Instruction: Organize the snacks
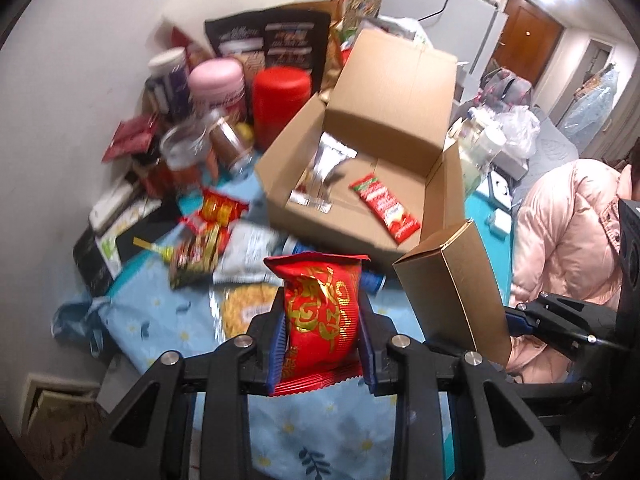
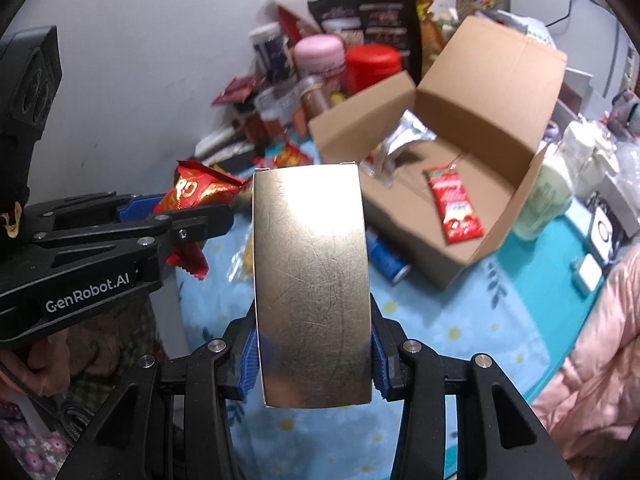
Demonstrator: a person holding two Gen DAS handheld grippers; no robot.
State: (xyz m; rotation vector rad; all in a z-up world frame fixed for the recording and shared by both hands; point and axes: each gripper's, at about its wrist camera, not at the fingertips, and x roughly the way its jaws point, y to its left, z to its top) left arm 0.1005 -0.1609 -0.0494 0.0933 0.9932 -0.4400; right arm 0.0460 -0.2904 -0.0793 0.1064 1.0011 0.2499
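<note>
The right gripper [image 2: 314, 354] clamps a gold box [image 2: 311, 280] upright before the open cardboard box [image 2: 404, 216].

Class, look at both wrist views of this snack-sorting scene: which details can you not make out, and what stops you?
- Left wrist view: the lower end of the red packet, hidden between the left gripper fingers.
- Right wrist view: the tablecloth behind the gold box, which blocks it.
- Both views: print on the red stick pack in the cardboard box, blurred.

A blue floral tablecloth [image 1: 160, 320] covers the surface. An open cardboard box [image 1: 400, 92] sits at centre right of the frame. Loose snack packets [image 1: 208, 236] and jars [image 1: 280, 100] crowd the upper left.
</note>
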